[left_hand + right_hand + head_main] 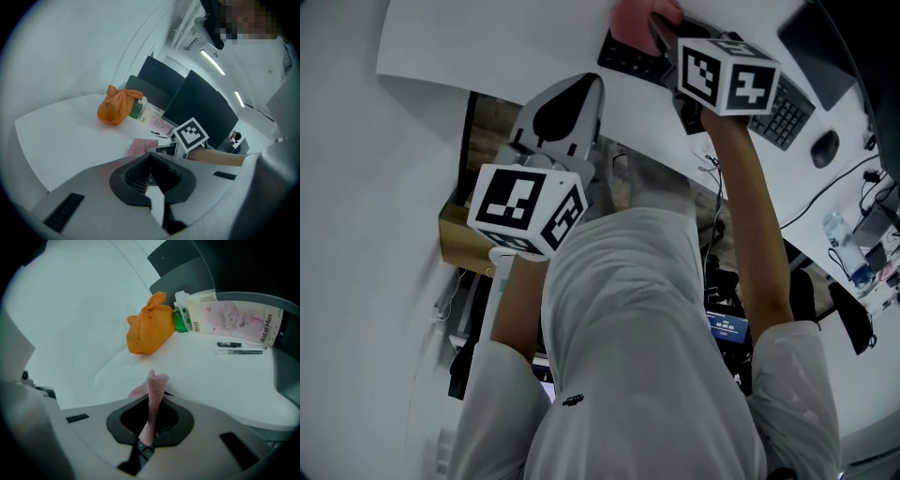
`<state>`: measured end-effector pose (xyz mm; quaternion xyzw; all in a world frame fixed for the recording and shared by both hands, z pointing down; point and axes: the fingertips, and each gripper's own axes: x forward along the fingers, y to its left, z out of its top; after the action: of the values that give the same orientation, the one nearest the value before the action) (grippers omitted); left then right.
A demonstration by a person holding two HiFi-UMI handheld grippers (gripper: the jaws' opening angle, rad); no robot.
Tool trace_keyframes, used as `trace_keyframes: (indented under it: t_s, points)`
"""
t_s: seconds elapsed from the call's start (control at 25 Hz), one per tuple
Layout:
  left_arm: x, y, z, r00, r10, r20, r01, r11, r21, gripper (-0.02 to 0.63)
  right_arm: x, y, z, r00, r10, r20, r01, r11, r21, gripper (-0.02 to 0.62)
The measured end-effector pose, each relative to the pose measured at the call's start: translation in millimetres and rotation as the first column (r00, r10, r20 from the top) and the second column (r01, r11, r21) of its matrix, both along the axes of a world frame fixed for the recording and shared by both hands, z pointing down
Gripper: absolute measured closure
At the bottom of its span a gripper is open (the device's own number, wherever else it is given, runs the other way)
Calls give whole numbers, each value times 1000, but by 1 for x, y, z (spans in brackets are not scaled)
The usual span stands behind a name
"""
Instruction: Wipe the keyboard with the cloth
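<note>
In the head view the black keyboard (786, 112) lies on the white desk (487, 37), partly under my right gripper (661, 42). That gripper is shut on a pink cloth (639, 17), bunched over the keyboard's left end. In the right gripper view the cloth (154, 392) stands up as a pinched fold between the jaws of the right gripper (152, 420). My left gripper (581, 89) hangs at the desk's near edge, away from the keyboard. Its jaws meet with nothing between them in the left gripper view (150, 153), which also shows the cloth (139, 146) on the desk.
At the back of the desk sit an orange bag (149, 331), a green bottle (179, 320), a tissue pack (232, 317) and two pens (241, 348). Dark monitors (201, 108) stand behind. A mouse (825, 148) and water bottle (844, 239) lie right of the keyboard.
</note>
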<state>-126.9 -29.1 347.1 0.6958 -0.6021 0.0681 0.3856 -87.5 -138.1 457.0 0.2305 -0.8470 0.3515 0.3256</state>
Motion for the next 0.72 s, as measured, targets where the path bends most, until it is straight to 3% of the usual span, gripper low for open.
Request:
trace_keyframes:
  t_s: [0.24, 0.72]
  points:
    - [8, 0, 4, 1000, 15, 2, -15, 1000, -5, 588, 28, -5, 12, 980, -34, -195, 45, 998, 50, 578]
    - [34, -8, 5, 995, 101, 9, -101, 995, -6, 586, 79, -13, 11, 975, 56, -215, -42, 997, 69, 578]
